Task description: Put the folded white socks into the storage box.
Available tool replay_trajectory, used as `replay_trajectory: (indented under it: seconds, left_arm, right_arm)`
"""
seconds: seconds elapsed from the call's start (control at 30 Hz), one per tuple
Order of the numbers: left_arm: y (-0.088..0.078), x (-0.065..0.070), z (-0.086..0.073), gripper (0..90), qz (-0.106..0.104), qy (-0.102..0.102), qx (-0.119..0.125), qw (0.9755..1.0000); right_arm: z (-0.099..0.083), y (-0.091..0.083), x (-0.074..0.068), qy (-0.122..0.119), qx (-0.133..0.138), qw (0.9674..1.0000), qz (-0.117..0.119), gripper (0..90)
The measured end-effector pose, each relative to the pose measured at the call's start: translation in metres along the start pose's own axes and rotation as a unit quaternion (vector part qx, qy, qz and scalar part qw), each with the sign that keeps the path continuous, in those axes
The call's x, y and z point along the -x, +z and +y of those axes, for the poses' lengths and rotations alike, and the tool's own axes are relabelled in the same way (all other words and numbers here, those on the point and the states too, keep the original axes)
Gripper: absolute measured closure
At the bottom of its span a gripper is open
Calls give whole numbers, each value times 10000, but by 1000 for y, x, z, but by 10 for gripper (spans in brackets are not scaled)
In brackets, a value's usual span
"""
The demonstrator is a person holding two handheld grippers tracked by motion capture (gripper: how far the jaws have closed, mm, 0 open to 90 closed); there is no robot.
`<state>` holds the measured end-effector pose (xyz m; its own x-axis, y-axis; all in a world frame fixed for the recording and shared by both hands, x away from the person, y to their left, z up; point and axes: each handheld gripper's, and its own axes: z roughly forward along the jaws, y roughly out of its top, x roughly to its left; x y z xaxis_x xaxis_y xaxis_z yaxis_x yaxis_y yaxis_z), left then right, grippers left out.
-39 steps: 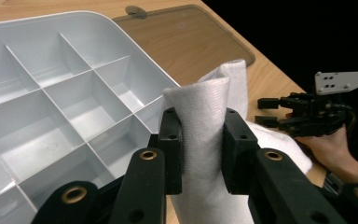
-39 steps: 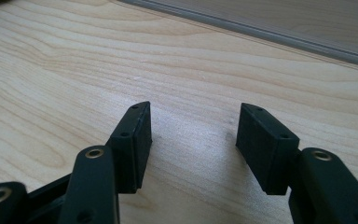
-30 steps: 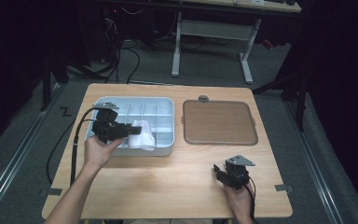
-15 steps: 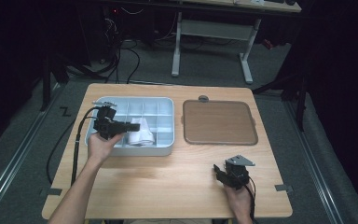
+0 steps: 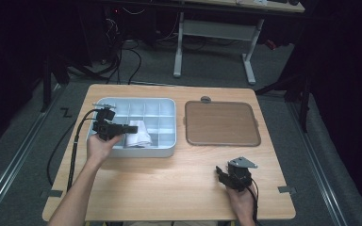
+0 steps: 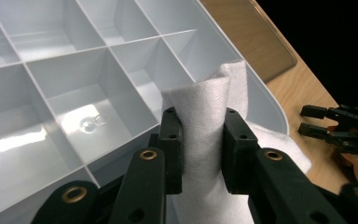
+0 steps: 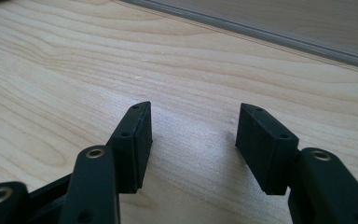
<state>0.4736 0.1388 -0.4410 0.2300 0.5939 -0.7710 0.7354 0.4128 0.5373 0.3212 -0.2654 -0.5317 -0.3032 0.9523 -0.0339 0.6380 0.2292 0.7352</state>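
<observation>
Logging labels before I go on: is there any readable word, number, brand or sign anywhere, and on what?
None readable.
Divided tray: plain grey plastic, no print.
White cloth in the left hand-held gripper: blank.
Brown lid: no label.
Right hand-held gripper: unmarked black jaws.
Wooden table: no marks.

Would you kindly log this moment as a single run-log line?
left gripper: shut on white cloth over compartment tray | right gripper: open, empty, above wooden table | brown lid: beside tray

You have no readable text, label, brand, number or sign anywhere on the things before you.
</observation>
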Motion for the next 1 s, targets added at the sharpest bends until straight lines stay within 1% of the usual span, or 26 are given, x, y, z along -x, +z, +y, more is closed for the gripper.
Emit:
replay_trajectory:
  seconds: [0.07, 0.1, 0.13, 0.17, 0.2, 0.27, 0.3, 0.33, 0.37, 0.4, 0.43, 0.5, 0.53, 0.57, 0.6, 0.63, 0.67, 0.7, 0.73, 0.77, 0.8, 0.83, 0.87, 0.9, 0.93, 1.0]
  left_arm:
    - [2, -9, -2, 732, 153, 47, -13, 9999]
    - [2, -9, -2, 732, 153, 47, -13, 9999]
    - [2, -14, -3, 732, 220, 76, -7, 9997]
    - [2, -14, -3, 732, 220, 76, -7, 9997]
    - [3, -15, -4, 732, 310, 204, -6, 9993]
    - [4, -15, -5, 732, 332, 229, 3, 9992]
    - [5, -14, -6, 732, 357, 286, 7, 9990]
    - [6, -14, -8, 732, 417, 417, 3, 9983]
    - [7, -14, -10, 732, 455, 498, -3, 9977]
    - [7, -14, -10, 732, 455, 498, -3, 9977]
    - [7, -15, -11, 732, 515, 594, -14, 9969]
    - [9, -16, -13, 733, 591, 720, -19, 9956]
    - [9, -16, -13, 733, 591, 720, -19, 9956]
    - [9, -15, -14, 733, 630, 765, -29, 9951]
    - [11, -15, -16, 733, 688, 856, -28, 9940]
    - [11, -15, -16, 734, 688, 856, -28, 9940]
    - [12, -15, -19, 735, 766, 953, -54, 9925]
    - [12, -15, -19, 735, 766, 953, -54, 9925]
    - [12, -15, -20, 735, 794, 1042, -66, 9914]
    - [12, -15, -20, 735, 794, 1042, -66, 9914]
    - [13, -15, -21, 736, 827, 1110, -81, 9903]
    - [13, -15, -21, 736, 827, 1110, -81, 9903]
    - [13, -15, -22, 737, 865, 1145, -116, 9896]
    - [13, -15, -22, 737, 865, 1145, -116, 9896]
    - [14, -14, -24, 738, 895, 1203, -115, 9886]
    - [14, -14, -24, 737, 904, 1230, -113, 9882]
  right_arm:
    - [0, 0, 0, -3, -1, 10000, 11, 461]
    - [0, 0, 0, -3, -1, 10000, 11, 461]
    - [0, 0, 0, -10, -2, 10000, 8, 460]
    - [0, 0, 0, -10, -2, 10000, 8, 460]
    - [0, 0, 0, -7, -2, 10000, 12, 460]
    - [0, 0, 0, -9, -2, 10000, 11, 461]
    - [0, 0, 0, -13, 0, 10000, 12, 461]
    - [0, 0, 0, -5, -2, 10000, 20, 460]
    - [0, 0, 0, -2, -3, 10000, 19, 461]
    - [0, 0, 0, -2, -3, 10000, 19, 461]
    - [0, 0, 0, -10, -2, 10000, 16, 460]
    - [0, 0, 0, -8, -3, 10000, 22, 460]
    - [0, 0, 0, -8, -3, 10000, 22, 460]
    - [0, 0, 0, -9, -3, 10000, 20, 460]
    - [0, 0, 0, -8, -3, 10000, 23, 461]
    - [0, 0, 0, -8, -3, 10000, 23, 461]
    - [0, 0, 0, -3, -4, 10000, 26, 461]
    - [0, 0, 0, -9, -4, 10000, 27, 461]
    - [0, 0, 0, -16, -3, 10000, 26, 461]
    - [0, 0, 0, -16, -3, 10000, 26, 461]
    - [0, 0, 0, -8, -6, 10000, 35, 461]
    - [0, 0, 0, -8, -6, 10000, 35, 461]
    - [0, 0, 0, -13, -5, 10000, 36, 461]
    - [0, 0, 0, -22, -1, 10000, 40, 461]
    - [0, 0, 0, -13, -7, 10000, 37, 461]
    - [0, 0, 0, -13, -7, 10000, 40, 461]
